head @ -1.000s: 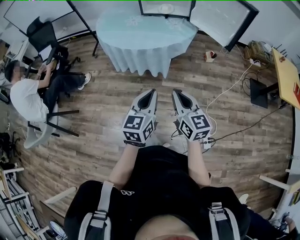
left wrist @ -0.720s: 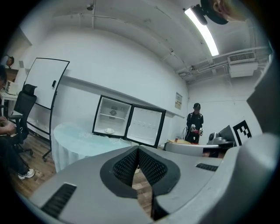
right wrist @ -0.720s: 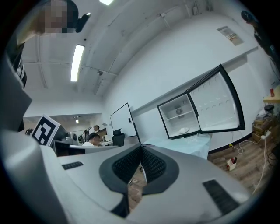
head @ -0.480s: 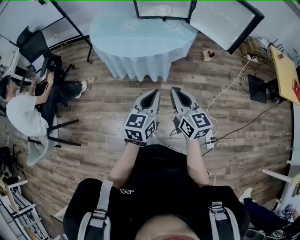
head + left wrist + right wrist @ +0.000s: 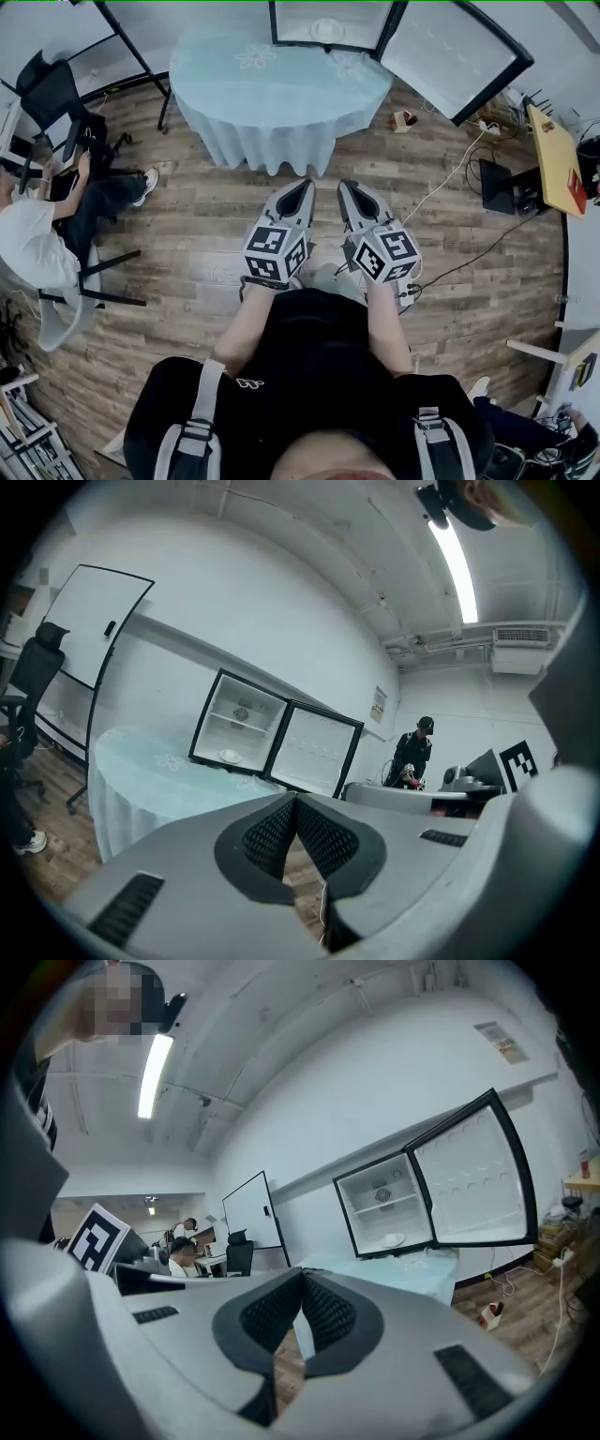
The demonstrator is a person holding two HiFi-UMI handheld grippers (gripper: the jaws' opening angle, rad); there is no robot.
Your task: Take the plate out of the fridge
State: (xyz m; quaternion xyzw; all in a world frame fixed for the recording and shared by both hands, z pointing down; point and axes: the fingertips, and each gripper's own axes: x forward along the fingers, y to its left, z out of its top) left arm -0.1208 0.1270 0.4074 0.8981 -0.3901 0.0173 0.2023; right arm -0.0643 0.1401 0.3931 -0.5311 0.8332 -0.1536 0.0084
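Three cameras, one room
The head view looks steeply down over the person; both gripper views look forward along their jaws toward the far open fridge (image 5: pixel 225 728), which all three share.

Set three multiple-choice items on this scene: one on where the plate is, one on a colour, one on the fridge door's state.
1. Where is the plate?
A. on the floor
B. inside the fridge, on its lower level
C. between a gripper's jaws

2. What colour is the tablecloth?
A. pale blue
B. red
C. black

3. How does the fridge door stand?
A. shut
B. taken off
C. swung open

Key:
1 B: both gripper views show the plate lying low inside the fridge.
2 A: the head view shows the cloth pale blue.
3 C: the door stands wide, baring the white interior.
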